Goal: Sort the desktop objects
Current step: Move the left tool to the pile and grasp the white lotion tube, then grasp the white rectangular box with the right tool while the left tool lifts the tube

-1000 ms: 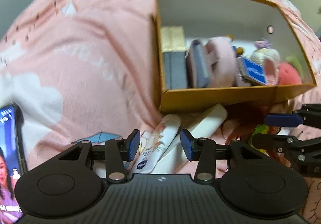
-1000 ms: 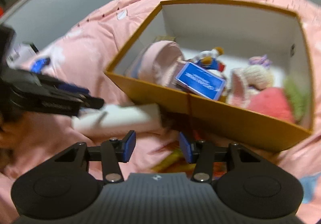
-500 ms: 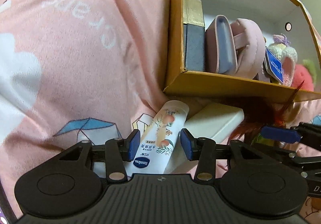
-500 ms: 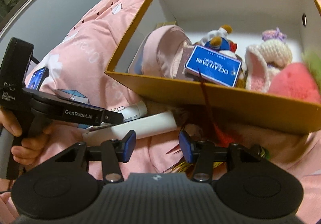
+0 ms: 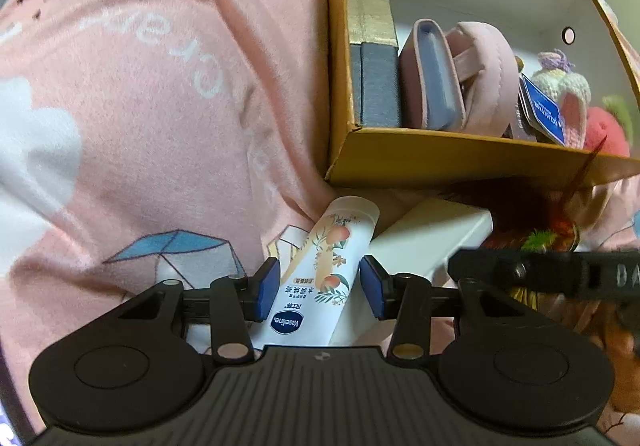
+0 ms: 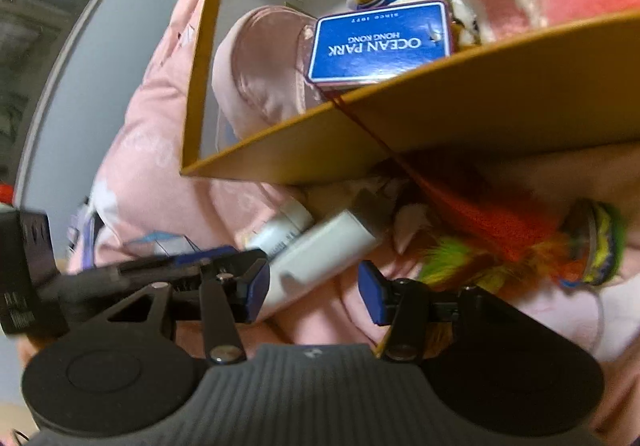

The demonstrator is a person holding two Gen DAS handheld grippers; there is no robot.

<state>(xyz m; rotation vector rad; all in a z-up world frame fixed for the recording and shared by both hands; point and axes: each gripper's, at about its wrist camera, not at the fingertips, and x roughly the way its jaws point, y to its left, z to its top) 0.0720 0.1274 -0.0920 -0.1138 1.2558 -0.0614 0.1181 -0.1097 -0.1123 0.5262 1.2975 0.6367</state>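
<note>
Pink bedding (image 5: 168,94) carries everything, so the loose things lie in a soft dip at the foot of the yellow box (image 5: 460,160), which already holds plush toys and cases, a sign that sorting is well along. Outside it remain a lotion tube (image 5: 328,266), a white box (image 5: 428,234) touching the tube at its 3 o'clock, and a feather toy (image 6: 500,242).

Left gripper (image 5: 320,288) points steeply down with the tube between its jaws; they stand apart, with a sliver of gap at each pad, so nothing is clamped yet.

Right gripper (image 6: 314,292) has just been opening its jaws. They frame only bedding: the white box sits at 10 o'clock by the left pad, the feather toy at 2 o'clock, probably its target.
</note>
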